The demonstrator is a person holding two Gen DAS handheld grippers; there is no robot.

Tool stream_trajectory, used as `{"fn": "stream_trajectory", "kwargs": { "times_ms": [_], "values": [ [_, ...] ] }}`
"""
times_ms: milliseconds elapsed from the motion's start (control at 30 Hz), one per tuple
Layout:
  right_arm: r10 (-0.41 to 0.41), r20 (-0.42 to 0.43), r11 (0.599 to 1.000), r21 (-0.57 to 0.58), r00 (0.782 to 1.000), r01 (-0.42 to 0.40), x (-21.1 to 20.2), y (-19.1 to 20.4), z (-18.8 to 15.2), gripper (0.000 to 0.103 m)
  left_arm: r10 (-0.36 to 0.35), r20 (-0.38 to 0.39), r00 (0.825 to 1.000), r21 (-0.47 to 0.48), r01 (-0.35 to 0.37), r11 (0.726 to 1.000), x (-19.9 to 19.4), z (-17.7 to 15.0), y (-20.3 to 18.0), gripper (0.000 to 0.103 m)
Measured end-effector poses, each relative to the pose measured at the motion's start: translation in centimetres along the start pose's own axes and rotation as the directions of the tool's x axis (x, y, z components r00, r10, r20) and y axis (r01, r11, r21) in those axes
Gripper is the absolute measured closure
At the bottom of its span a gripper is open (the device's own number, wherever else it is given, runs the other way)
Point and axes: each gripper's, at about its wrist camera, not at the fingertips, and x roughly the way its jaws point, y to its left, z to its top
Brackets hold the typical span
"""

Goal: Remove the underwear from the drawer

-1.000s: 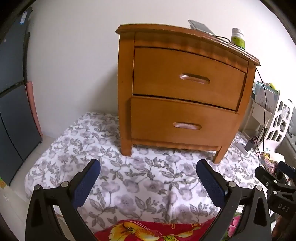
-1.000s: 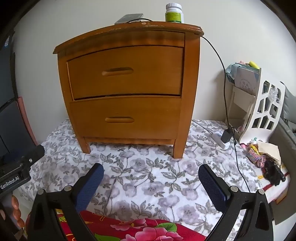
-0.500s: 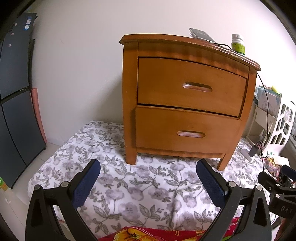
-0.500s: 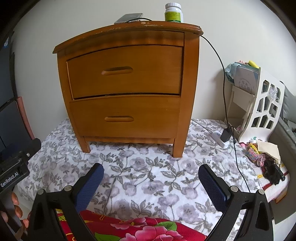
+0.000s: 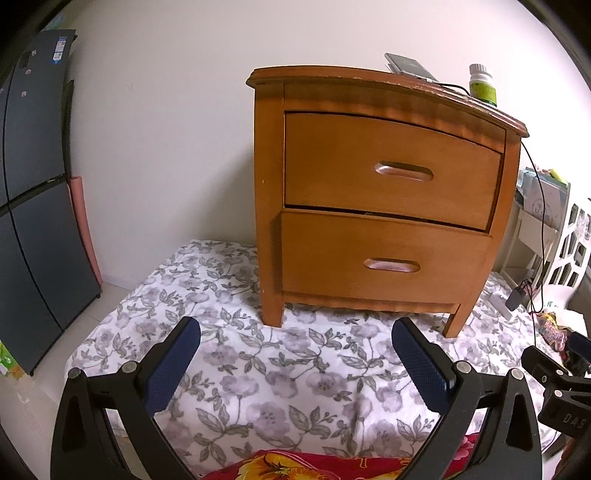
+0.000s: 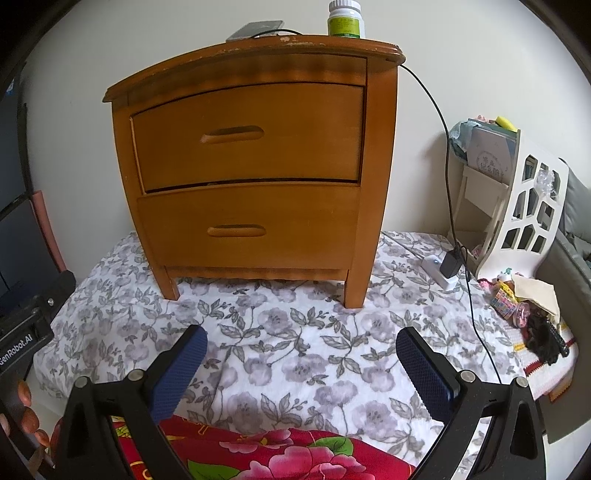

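The task is only beginning: both drawers of the wooden nightstand (image 5: 384,199) are closed, so the underwear is not showing in either view; I suppose it is lying inside one drawer, but I cannot tell which one. The left gripper (image 5: 295,354) and the right gripper (image 6: 301,360) are hovering near the viewer, well apart from the furniture, each with its fingers spread wide and gripping nothing. The next move, I think, is asking for one gripper to be reaching far forward and hooking a finger into a recessed handle, the upper handle (image 6: 232,133) or the lower handle (image 6: 236,231), then pulling straight out.

The nightstand is standing on a grey flowered cloth (image 6: 295,332), against a white wall. A green bottle (image 6: 345,20) is sitting on its top. At the right a white rack (image 6: 524,206) is standing, and at the left a dark cabinet (image 5: 29,206).
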Motion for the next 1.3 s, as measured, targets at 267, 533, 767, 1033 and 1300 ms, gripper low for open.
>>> {"fn": "stream_trajectory", "kwargs": {
  "times_ms": [267, 533, 767, 1033, 1300],
  "values": [
    [-0.003, -0.007, 1.0, -0.002, 1.0, 0.003, 0.14, -0.03, -0.04, 0.0, -0.004, -0.011, 1.0, -0.012, 0.004, 1.0, 0.12, 0.01, 0.23, 0.0],
    [-0.003, -0.01, 1.0, -0.003, 1.0, 0.003, 0.16, 0.02, -0.15, 0.0, -0.003, -0.017, 1.0, -0.011, 0.003, 1.0, 0.39, 0.05, 0.07, 0.0],
    [-0.005, -0.021, 1.0, -0.008, 1.0, 0.004, 0.31, 0.15, -0.25, 0.0, -0.026, -0.021, 0.999, -0.014, 0.025, 1.0, 0.53, 0.07, -0.04, 0.0],
    [-0.006, -0.031, 1.0, -0.012, 1.0, 0.005, 0.52, 0.19, -0.23, 0.0, -0.028, -0.026, 0.999, -0.018, 0.027, 0.999, 0.72, 0.06, -0.04, 0.0],
    [-0.005, -0.033, 1.0, -0.015, 0.999, 0.004, 0.61, 0.22, -0.29, 0.0, -0.026, -0.032, 0.999, -0.017, 0.026, 1.0, 0.84, -0.12, -0.13, 0.0]
  ]
}}
